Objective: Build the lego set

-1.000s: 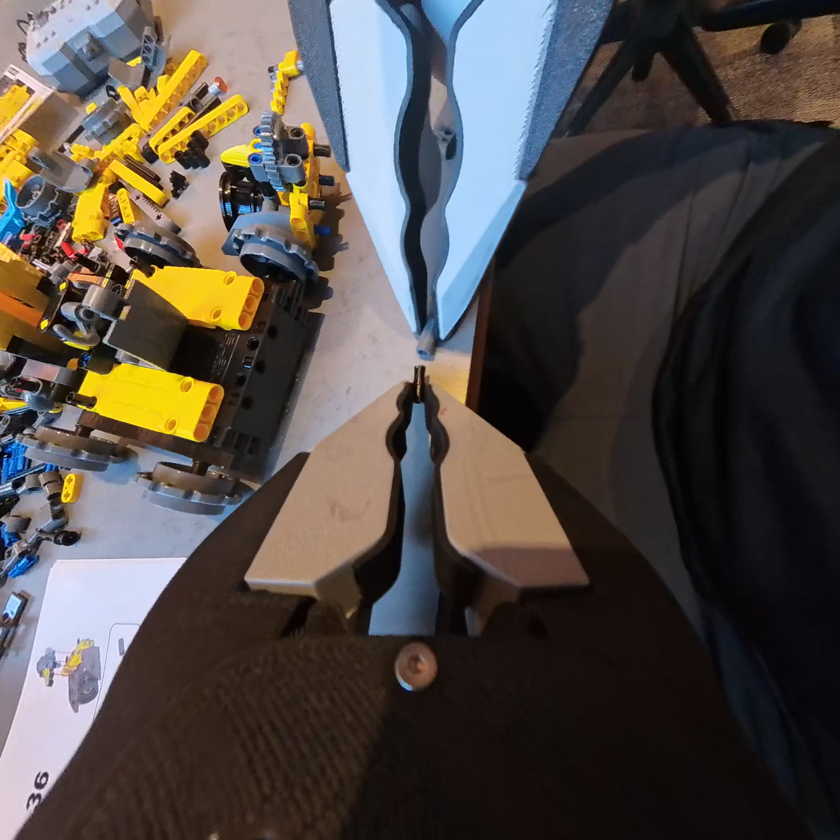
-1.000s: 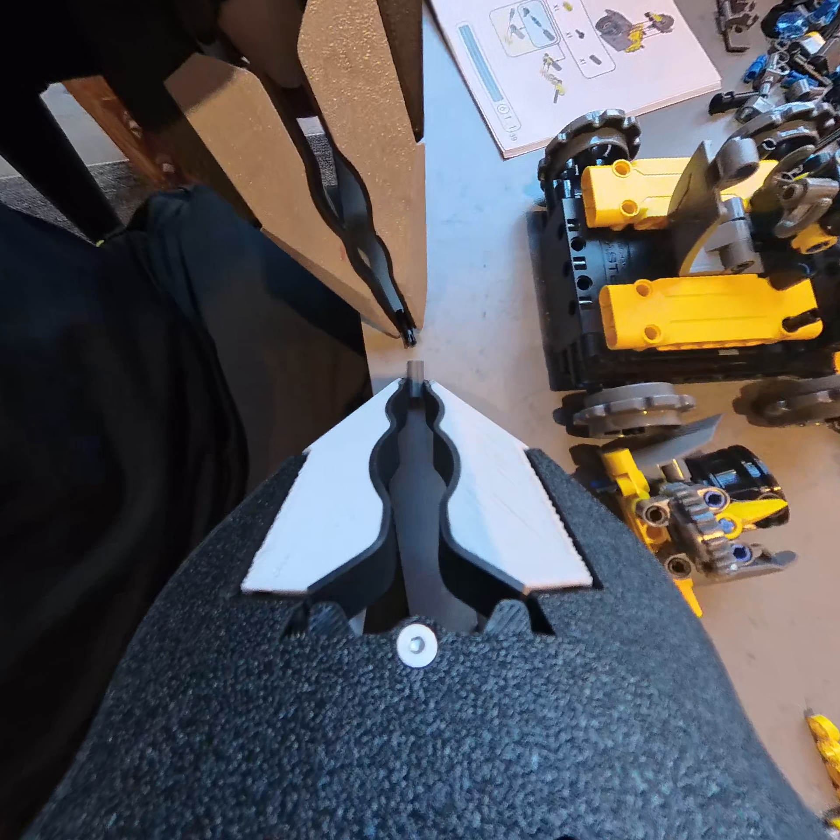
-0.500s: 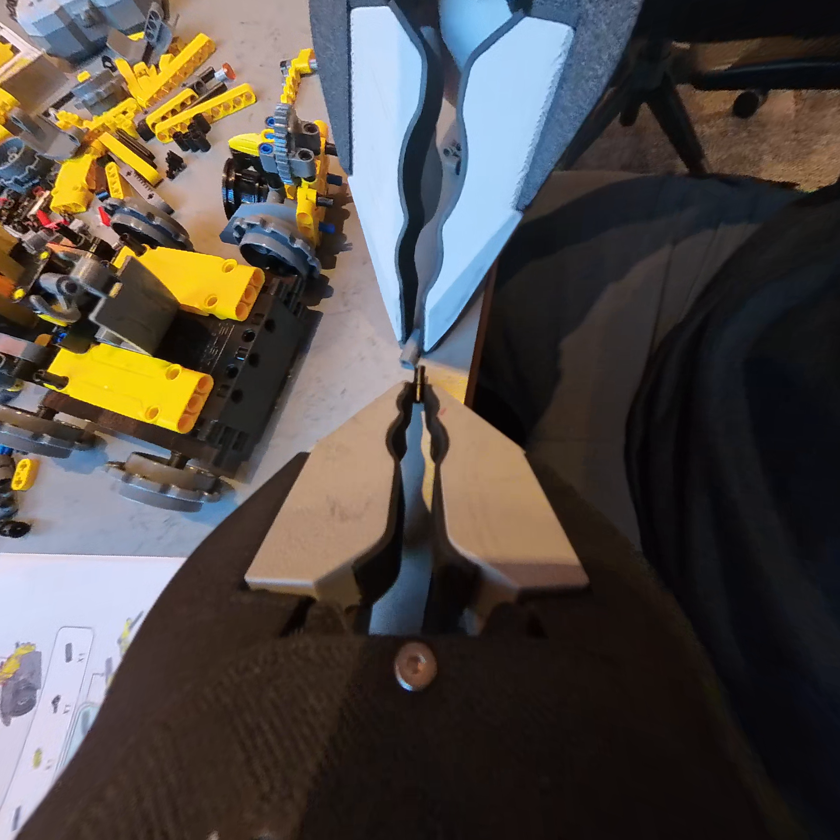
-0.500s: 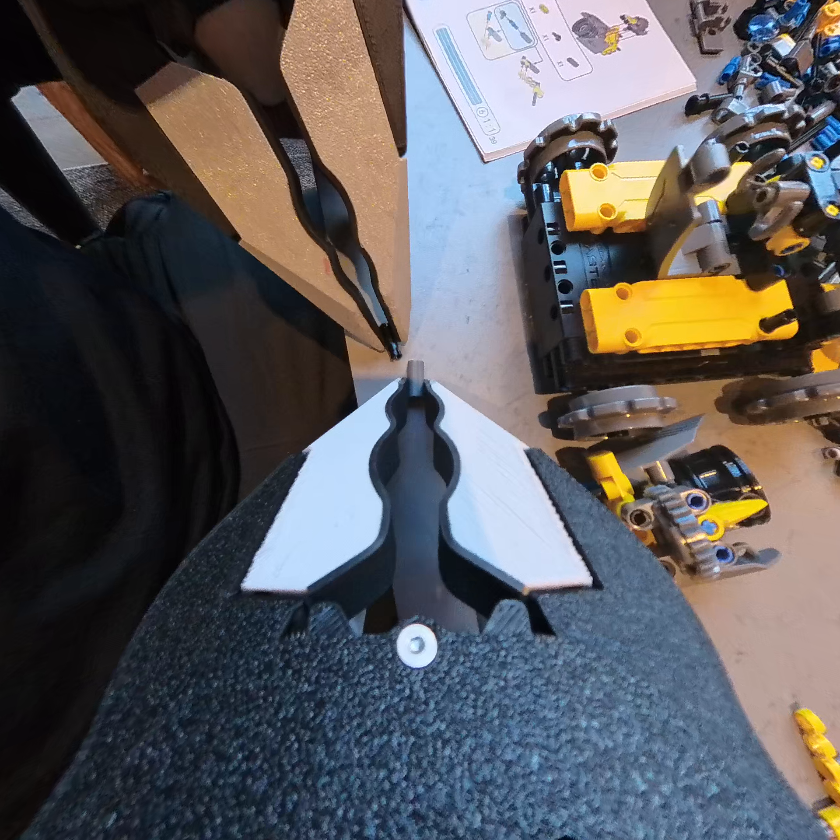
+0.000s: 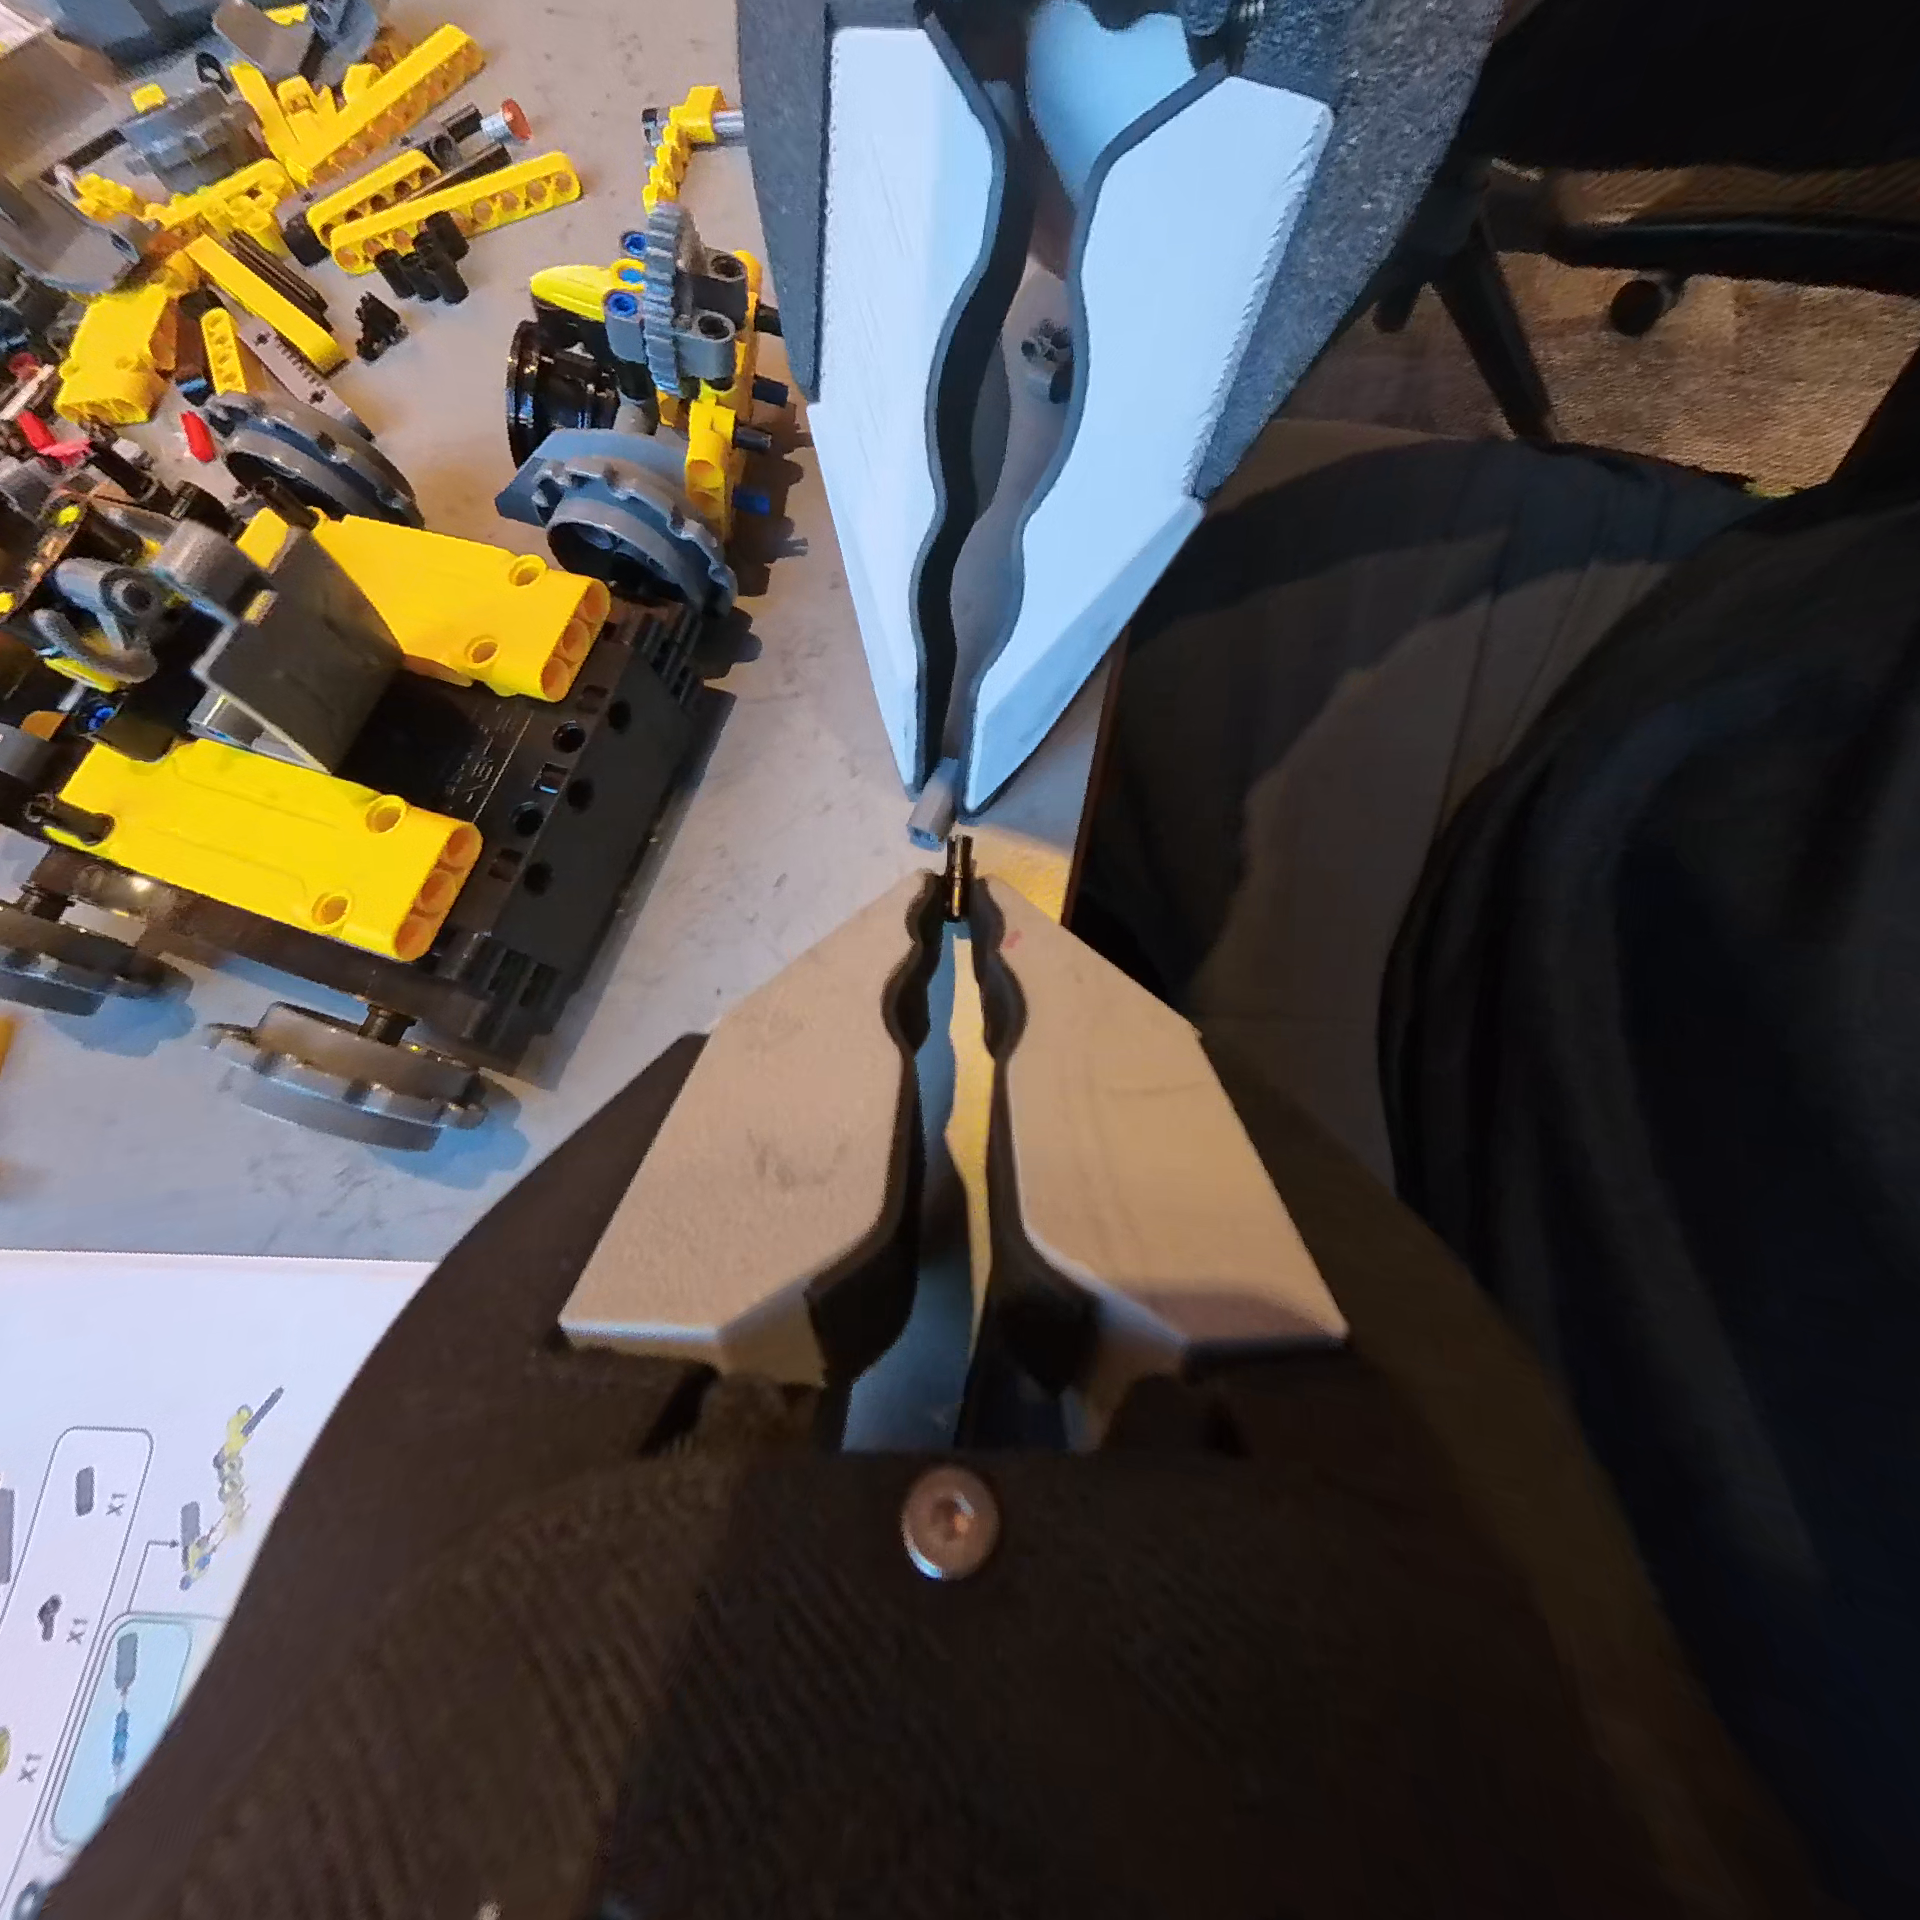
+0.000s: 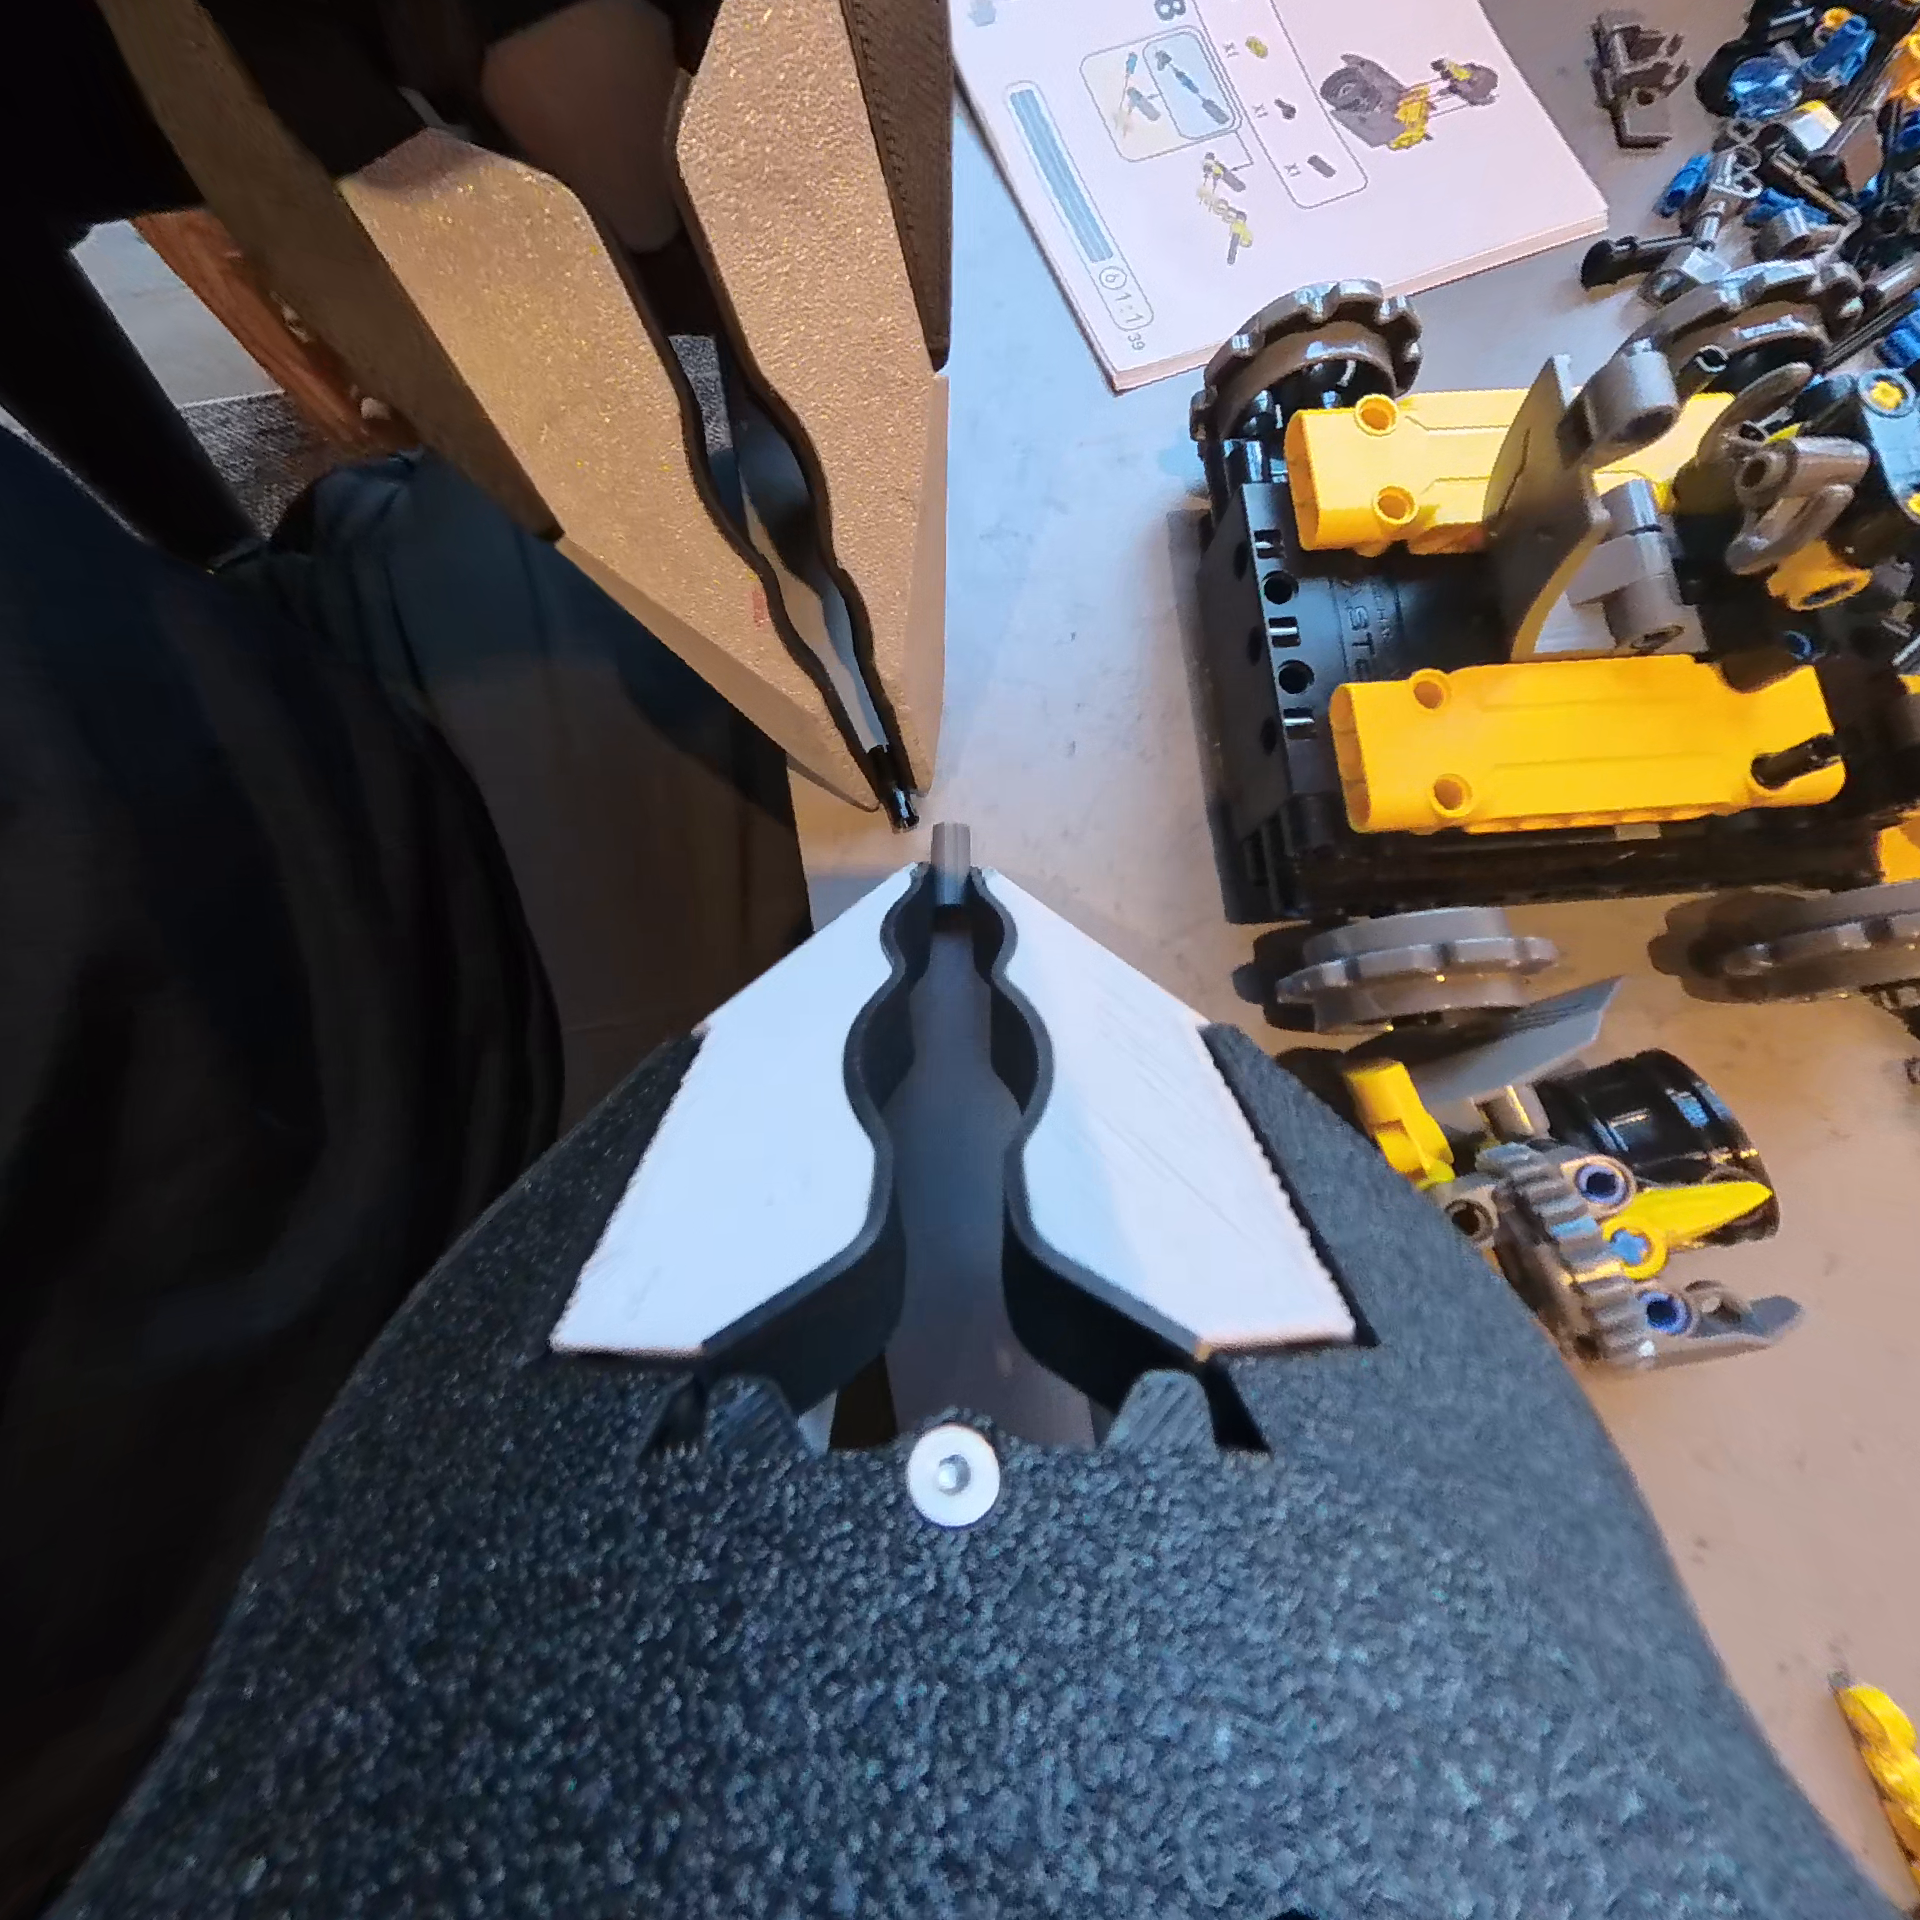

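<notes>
My left gripper (image 5: pixel 954 902) is shut on a small black pin (image 5: pixel 956 871) that sticks out past its tips. My right gripper (image 6: pixel 950 883) is shut on a small grey bush (image 6: pixel 950 844). The two face each other tip to tip over the table's near edge, a small gap apart. In the left wrist view the right gripper (image 5: pixel 940 795) comes down from above with the grey bush (image 5: pixel 930 816) just left of the pin. In the right wrist view the left gripper (image 6: pixel 896 784) holds the black pin (image 6: pixel 900 808) just left of the bush.
A yellow and black brick vehicle (image 5: pixel 312 769) (image 6: pixel 1538 707) stands on the grey table (image 5: pixel 800 790). A small gear assembly (image 5: pixel 644 416) (image 6: pixel 1579 1236) lies beside it. Loose yellow beams (image 5: pixel 364 187) lie farther off. An instruction booklet (image 6: pixel 1278 166) (image 5: pixel 156 1475) lies flat. A person's dark clothing (image 5: pixel 1558 935) is beyond the table edge. The tips of both grippers are at nearly the same place.
The two grippers have drawn closer together, tip to tip. The pin and the bush now stand almost touching. Both stay shut on their parts.
</notes>
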The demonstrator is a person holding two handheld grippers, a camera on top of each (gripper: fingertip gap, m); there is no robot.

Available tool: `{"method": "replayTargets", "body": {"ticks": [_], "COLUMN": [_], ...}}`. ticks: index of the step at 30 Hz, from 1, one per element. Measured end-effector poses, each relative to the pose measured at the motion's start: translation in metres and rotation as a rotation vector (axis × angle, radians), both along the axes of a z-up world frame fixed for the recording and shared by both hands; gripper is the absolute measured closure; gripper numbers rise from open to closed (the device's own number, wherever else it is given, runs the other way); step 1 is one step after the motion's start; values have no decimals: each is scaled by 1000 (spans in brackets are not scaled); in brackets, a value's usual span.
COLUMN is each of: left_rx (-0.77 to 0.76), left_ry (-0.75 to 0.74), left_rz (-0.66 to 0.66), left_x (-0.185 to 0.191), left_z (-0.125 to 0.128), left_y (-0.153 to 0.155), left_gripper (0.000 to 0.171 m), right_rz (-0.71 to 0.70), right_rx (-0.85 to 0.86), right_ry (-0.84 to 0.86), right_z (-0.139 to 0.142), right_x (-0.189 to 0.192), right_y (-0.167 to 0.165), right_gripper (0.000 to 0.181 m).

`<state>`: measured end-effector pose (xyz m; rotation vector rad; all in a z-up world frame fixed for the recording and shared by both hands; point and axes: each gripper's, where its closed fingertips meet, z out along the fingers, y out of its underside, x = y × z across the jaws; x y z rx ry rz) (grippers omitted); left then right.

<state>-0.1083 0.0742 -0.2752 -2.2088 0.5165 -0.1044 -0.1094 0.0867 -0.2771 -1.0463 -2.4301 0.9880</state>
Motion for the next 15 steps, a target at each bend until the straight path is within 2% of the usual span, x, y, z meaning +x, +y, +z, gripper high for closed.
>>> {"method": "replayTargets", "body": {"ticks": [7,15], "left_rx": [18,-3], "left_ry": [-69,-73], "left_rz": [12,22], "left_x": [-2,-3], "left_z": [7,4], "left_y": [1,1], "left_gripper": [169,169], "right_rz": [0,48], "right_rx": [19,17], "right_ry": [37,48], "right_z": [0,2], "right_x": [-1,2], "right_y": [-1,-2], "right_gripper": [175,175]}}
